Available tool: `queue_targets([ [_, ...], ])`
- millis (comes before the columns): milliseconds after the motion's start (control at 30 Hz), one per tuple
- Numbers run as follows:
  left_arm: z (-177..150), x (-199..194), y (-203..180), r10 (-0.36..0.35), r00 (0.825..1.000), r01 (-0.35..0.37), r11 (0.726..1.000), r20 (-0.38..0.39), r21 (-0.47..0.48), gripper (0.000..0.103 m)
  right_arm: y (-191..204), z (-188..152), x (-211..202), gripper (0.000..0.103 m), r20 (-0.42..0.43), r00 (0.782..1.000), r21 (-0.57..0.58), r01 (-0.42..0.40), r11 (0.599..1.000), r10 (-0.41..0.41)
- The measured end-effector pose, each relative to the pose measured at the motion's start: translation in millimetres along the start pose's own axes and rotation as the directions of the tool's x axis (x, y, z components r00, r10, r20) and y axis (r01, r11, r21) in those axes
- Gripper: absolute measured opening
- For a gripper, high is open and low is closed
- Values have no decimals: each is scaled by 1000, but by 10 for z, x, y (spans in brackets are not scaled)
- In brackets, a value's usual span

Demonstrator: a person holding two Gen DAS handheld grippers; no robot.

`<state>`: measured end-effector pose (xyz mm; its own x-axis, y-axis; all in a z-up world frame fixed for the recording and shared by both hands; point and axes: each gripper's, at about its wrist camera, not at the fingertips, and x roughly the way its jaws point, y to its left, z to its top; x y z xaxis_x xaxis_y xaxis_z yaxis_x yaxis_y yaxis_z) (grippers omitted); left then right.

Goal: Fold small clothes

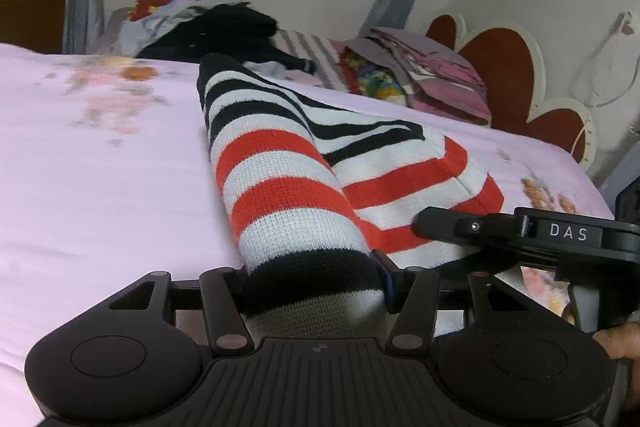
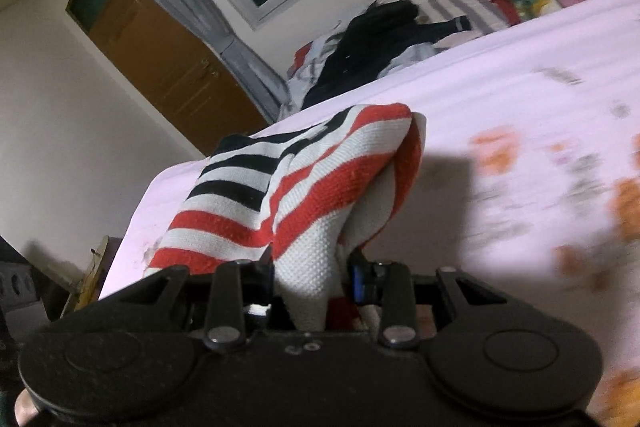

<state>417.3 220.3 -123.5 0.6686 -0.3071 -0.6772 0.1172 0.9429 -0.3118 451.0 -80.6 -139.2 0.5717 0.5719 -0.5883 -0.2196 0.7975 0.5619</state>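
A small knitted garment with red, white and black stripes (image 1: 280, 179) lies on the pink bedsheet (image 1: 100, 167). My left gripper (image 1: 314, 283) is shut on its black-and-white end, low over the bed. My right gripper (image 2: 312, 275) is shut on a bunched white-and-red edge of the same striped garment (image 2: 320, 187) and lifts it off the sheet. The right gripper also shows in the left wrist view (image 1: 424, 223), lying across the garment's right side.
A pile of dark and light clothes (image 1: 208, 27) lies at the far side of the bed. Folded pink and patterned fabrics (image 1: 432, 75) are stacked by the red-and-white headboard (image 1: 512, 75). A window and curtains are behind; a wooden door (image 2: 172, 59) is at left.
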Motion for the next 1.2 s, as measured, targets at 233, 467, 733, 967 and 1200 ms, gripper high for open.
queue_targets([
  [233, -10, -107, 1042, 31, 999, -31, 999, 28, -29, 54, 648, -152, 813, 33, -52, 999, -58, -6, 998, 3],
  [467, -269, 115, 1520, 55, 998, -54, 997, 27, -61, 69, 712, -283, 1330, 46, -123, 987, -69, 95, 993, -103],
  [733, -86, -171, 1356, 117, 986, -120, 993, 120, 17, 70, 661, -130, 1223, 54, -50, 988, -15, 145, 989, -145],
  [967, -3, 190, 1583, 123, 991, -118, 987, 43, -108, 70, 734, -107, 1427, 34, -44, 983, -59, 176, 983, -179],
  [1200, -50, 290, 1530, 141, 989, -137, 985, 36, -103, 74, 622, -85, 1541, 22, -24, 960, -78, 278, 957, -281],
])
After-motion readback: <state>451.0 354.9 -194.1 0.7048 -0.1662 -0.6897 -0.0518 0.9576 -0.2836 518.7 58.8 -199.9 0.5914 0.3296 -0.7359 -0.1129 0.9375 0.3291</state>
